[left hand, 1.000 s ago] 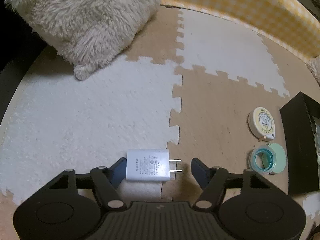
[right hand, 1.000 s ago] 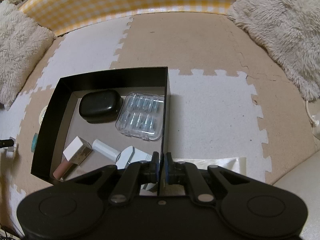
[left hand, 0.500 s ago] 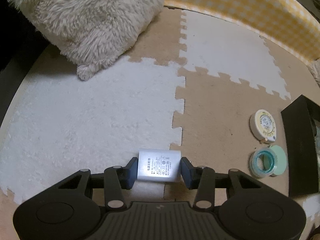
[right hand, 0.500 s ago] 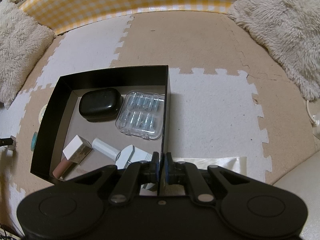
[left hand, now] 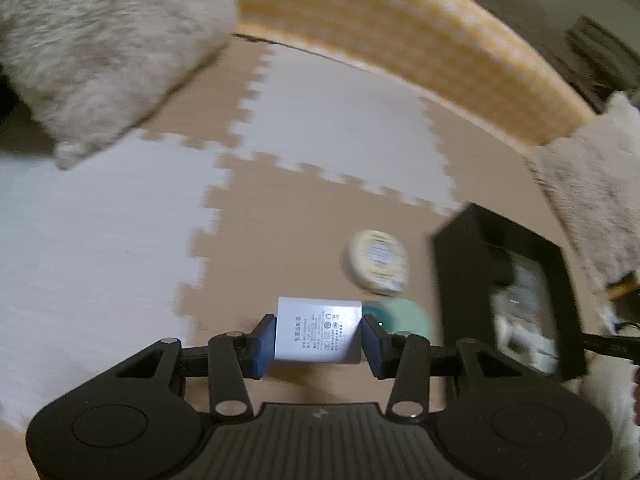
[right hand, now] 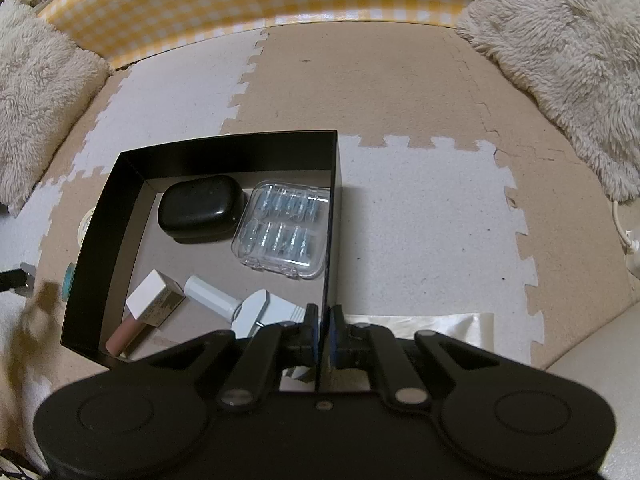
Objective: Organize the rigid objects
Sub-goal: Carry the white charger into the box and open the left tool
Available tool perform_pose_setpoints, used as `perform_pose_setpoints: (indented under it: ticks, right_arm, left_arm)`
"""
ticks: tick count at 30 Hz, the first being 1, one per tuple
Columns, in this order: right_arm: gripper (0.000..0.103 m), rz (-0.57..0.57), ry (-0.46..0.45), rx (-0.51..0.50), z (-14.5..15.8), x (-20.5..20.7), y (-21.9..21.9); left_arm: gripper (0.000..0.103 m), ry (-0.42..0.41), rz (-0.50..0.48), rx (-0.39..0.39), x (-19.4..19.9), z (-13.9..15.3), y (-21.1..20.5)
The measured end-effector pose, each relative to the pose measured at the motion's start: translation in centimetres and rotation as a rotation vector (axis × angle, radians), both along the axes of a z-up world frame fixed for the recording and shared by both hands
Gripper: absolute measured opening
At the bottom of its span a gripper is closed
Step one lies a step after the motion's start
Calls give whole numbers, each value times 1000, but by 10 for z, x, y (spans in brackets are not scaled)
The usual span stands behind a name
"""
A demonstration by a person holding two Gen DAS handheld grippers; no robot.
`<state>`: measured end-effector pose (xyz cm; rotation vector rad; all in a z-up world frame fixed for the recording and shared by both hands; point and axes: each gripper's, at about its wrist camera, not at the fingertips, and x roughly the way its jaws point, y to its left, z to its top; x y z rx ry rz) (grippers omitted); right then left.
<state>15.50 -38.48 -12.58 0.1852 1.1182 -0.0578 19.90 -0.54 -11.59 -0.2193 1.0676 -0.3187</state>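
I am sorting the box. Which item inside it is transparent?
The clear plastic case with small blue pieces, beside the black case; the others are opaque.

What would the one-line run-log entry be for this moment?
left gripper: shut on white charger, off the mat | right gripper: shut on black box wall | outside box: round tin, teal lid

Dim, warm indoor light; the left wrist view is smeared, probably by motion, while the right stays sharp, edges bowed.

Two downward wrist views, shared black box (left hand: pixel 500 280)
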Motion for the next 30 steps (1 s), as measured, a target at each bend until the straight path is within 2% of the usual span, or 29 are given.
perform_pose_setpoints:
  ticks: [4, 9, 14, 20, 25, 30]
  right_arm:
    - [6, 0, 0, 0, 0, 0, 0]
    - [6, 1, 0, -1, 0, 0, 0]
    - [6, 2, 1, -2, 0, 0, 0]
    - [6, 2, 1, -3, -1, 0, -1]
    - [6, 4, 5, -3, -1, 0, -1]
    - [6, 7, 5, -2, -1, 0, -2]
  left_arm:
    - [46, -26, -42, -58, -14, 11, -26]
    - [46, -110, -121, -91, -30, 35, -64]
    - [46, -134, -135, -127, -38, 41, -94]
    - [46, -92, -140, -158, -43, 30, -132]
    - [46, -63, -173, -132, -50, 20, -165]
    - [46, -48, -160, -130, -48, 11, -179]
